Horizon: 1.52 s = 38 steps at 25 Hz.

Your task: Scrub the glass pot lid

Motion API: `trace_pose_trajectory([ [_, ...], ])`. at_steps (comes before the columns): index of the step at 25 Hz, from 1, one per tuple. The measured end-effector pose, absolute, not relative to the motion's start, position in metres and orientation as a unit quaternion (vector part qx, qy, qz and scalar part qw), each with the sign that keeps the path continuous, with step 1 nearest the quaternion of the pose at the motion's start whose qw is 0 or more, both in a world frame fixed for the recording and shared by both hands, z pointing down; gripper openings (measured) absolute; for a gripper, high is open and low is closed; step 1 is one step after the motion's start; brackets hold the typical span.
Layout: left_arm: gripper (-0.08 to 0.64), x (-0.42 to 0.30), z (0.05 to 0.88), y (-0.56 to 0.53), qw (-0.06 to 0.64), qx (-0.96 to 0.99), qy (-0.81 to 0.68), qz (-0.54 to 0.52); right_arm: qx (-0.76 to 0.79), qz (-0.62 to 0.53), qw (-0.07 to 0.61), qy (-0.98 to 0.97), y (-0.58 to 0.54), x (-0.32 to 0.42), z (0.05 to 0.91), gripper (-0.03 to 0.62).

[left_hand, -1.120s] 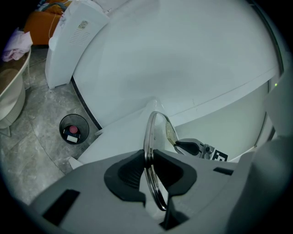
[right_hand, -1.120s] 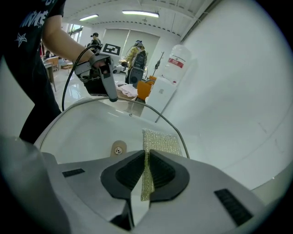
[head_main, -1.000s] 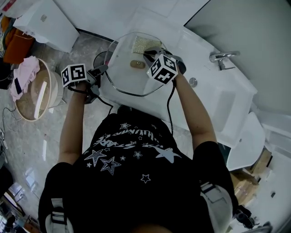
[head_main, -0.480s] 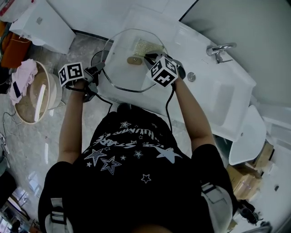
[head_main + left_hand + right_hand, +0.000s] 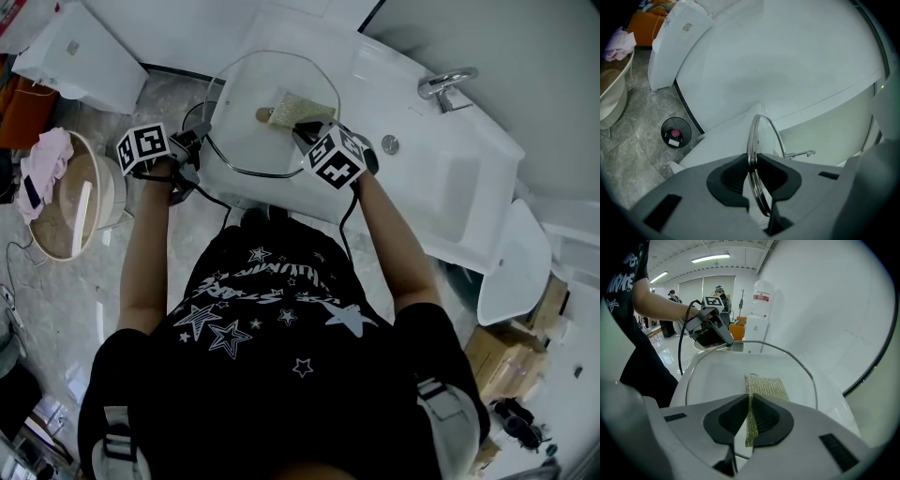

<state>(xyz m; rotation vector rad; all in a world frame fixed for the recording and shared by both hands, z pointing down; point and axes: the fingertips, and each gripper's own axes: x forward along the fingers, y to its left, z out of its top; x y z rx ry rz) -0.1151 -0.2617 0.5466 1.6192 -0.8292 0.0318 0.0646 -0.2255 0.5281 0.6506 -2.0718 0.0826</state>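
Lid: the glass pot lid hung over the near left corner of the white basin, broad face up toward my head, a metal rim all round it
Knob: a small brown knob showed near the middle of the glass; I could not tell which face it sat on
Pad: a greenish-gold scrub pad lay flat on the lid's upper face, just beside the knob on its right
Left fingers: my left gripper was clamped on the lid's rim at its left edge, both dark pads pressed on the metal band, the lid seen edge-on between them
Right fingers: my right gripper was pinched on the near edge of the pad, the mesh standing thin between the pads and spreading forward over the glass
Between my hands: the two grippers sat at opposite sides of the lid, the left outside the rim, the right over the glass
Basin: the white basin ran off to my right under the lid
Tap: a chrome tap stood at the basin's far side, well apart from the lid
Floor: a small dark bin stood on the grey tiles to my left
Further left: a round basket with a pink cloth draped on its rim
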Motion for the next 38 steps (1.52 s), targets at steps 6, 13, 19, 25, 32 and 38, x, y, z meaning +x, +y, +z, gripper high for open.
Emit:
trace_pose_trajectory([
  [6,0.069,-0.113,0.548,-0.257,0.614,0.702,-0.360,0.016,0.270,0.061,0.448,-0.850,-0.201,0.057,0.528,0.034],
  [13,0.069,-0.110,0.548,-0.251,0.615,0.704,-0.356,0.018,0.263,0.091,0.420,-0.864,-0.171,0.033,0.525,0.034],
  [19,0.071,-0.109,0.549,-0.249,0.618,0.705,-0.348,0.022,0.267,0.111,0.399,-0.870,-0.157,0.014,0.519,0.034],
  [25,0.071,-0.108,0.547,-0.252,0.614,0.716,-0.332,0.029,0.281,0.106,0.392,-0.869,-0.159,0.007,0.513,0.032],
  [32,0.075,-0.106,0.543,-0.253,0.600,0.737,-0.308,0.038,0.312,0.102,0.373,-0.867,-0.169,0.005,0.499,0.031],
  [38,0.075,-0.106,0.542,-0.255,0.587,0.754,-0.292,0.039,0.340,0.093,0.350,-0.868,-0.179,0.004,0.487,0.031],
])
